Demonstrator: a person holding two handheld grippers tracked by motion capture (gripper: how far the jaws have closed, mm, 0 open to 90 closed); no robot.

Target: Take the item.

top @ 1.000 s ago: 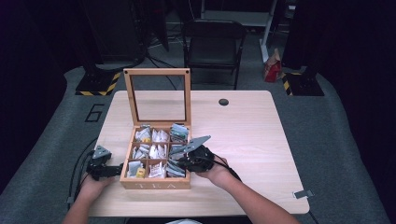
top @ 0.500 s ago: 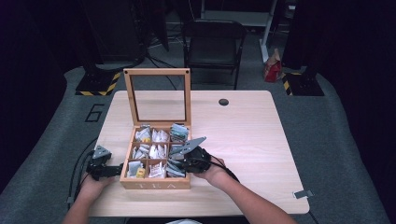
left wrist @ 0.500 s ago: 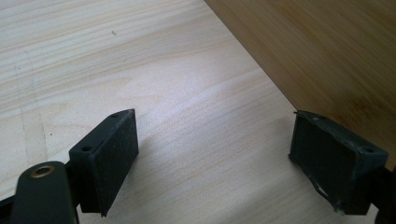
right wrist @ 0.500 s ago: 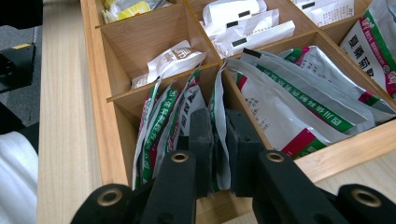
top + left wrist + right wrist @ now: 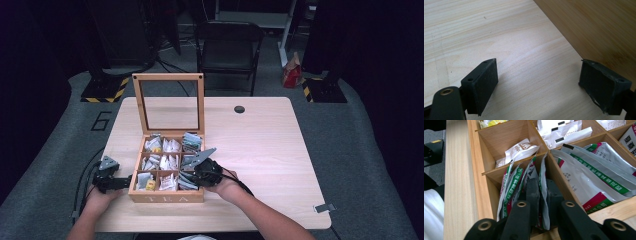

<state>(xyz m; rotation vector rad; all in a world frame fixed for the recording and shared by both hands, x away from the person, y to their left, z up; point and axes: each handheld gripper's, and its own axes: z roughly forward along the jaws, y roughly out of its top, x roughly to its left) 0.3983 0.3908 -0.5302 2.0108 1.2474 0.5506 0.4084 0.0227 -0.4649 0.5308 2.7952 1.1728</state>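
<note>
A black folding chair (image 5: 230, 45) is set behind the table (image 5: 280, 150), beyond its far edge. A red bag (image 5: 291, 72) is seen on the floor to its right. Two yellow-and-black striped bases (image 5: 102, 92) are placed at either side.

Right claw (image 5: 541, 192) tips buried among sachets (image 5: 510, 187); sachet print too blurred to read.

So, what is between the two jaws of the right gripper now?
In the right gripper view, one thin sachet stands edge-on between the jaws of the right gripper, inside the near corner compartment of the wooden tea box. The jaws are closed on it.
</note>
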